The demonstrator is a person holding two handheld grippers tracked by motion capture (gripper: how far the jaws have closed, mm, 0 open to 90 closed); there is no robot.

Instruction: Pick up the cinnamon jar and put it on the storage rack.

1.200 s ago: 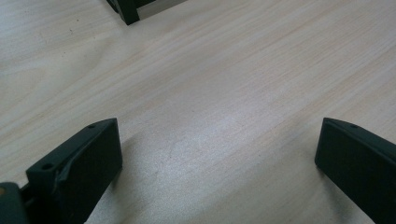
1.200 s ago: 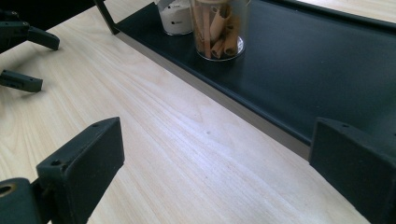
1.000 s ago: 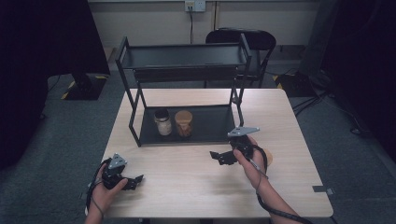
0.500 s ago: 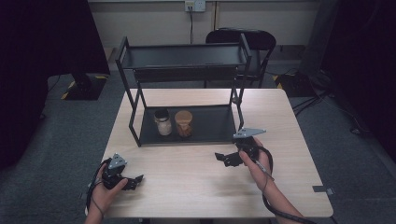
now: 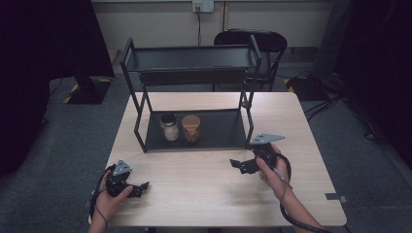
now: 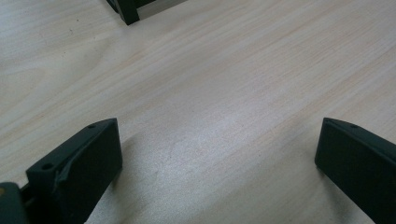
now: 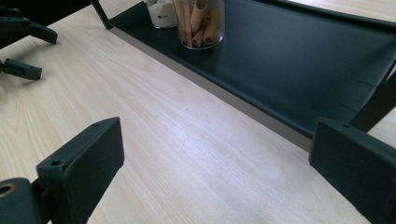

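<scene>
Presently, on the worktop:

1. Jar of rolled sticks: clear, probably glass; stands upright on the lower shelf of the black rack, left of middle, touching or just beside the white-filled jar. I judge it rigid, smooth, breakable, moderately light; contents loose.
2. Hold advised: across the straight wall at mid-height, from the open front, firm but not hard; keep it upright.
3. My right gripper: fingers spread wide, empty, pointed toward the shelf's front edge, apart from both jars.
4. My left gripper: fingers wide apart, empty, low over bare wood near the front-left corner.
</scene>
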